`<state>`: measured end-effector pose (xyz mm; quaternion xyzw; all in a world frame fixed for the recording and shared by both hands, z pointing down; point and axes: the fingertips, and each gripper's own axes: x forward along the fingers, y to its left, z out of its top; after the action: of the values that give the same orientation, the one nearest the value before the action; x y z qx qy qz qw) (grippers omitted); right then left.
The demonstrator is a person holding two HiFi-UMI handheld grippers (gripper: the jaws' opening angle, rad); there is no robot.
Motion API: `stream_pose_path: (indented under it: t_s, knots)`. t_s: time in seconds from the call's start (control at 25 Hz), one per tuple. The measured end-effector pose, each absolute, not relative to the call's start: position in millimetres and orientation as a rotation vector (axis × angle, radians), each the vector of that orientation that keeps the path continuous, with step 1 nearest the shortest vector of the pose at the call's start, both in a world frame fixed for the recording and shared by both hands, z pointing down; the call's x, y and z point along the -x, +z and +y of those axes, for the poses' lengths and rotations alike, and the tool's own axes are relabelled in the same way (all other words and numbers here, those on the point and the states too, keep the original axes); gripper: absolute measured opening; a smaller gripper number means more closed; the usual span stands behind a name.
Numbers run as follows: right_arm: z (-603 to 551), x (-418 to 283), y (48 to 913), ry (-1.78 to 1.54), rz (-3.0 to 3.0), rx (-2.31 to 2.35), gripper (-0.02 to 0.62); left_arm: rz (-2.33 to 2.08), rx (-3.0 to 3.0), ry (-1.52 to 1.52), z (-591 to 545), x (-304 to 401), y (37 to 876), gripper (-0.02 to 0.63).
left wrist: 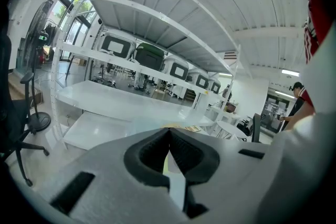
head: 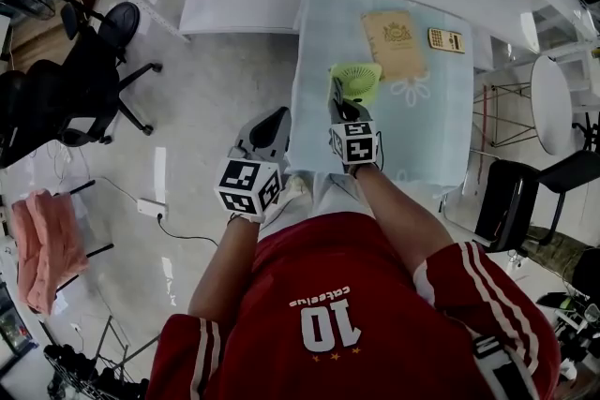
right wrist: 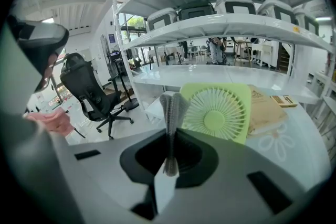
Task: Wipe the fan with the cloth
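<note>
A small light-green square fan (head: 357, 79) stands on the pale blue table (head: 441, 136); in the right gripper view the fan (right wrist: 216, 113) faces me just ahead of the jaws. My right gripper (head: 336, 93) is shut on a folded grey cloth (right wrist: 172, 108), which sticks up between the jaws just left of the fan's face. The cloth (head: 335, 95) shows as a dark strip by the fan's left side. My left gripper (head: 277, 119) hangs off the table's left edge; its jaws (left wrist: 169, 136) are shut with nothing in them.
A tan book (head: 395, 42) and a calculator (head: 445, 39) lie behind the fan. Black office chairs (head: 94, 75) stand at the left, a pink cloth (head: 42, 248) hangs on a rack, and a power strip (head: 150, 207) lies on the floor. A round white table (head: 551, 103) is at the right.
</note>
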<state>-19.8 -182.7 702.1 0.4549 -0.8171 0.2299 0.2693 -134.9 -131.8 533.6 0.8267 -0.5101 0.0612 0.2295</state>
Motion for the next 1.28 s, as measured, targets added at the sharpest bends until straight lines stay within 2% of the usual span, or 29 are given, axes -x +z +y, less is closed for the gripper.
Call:
stream_pose_path:
  t_s: [0.6, 1.28]
  knots:
    - [-153, 2, 676, 0.603, -2.197, -1.283, 0.020, -1.357, -2.346, 0.108, -123, 125, 512, 0.006]
    - [-128, -69, 675, 0.687, -2.112, -1.529, 0.020, -1.173, -2.439, 0.153, -121, 68, 520, 0.005]
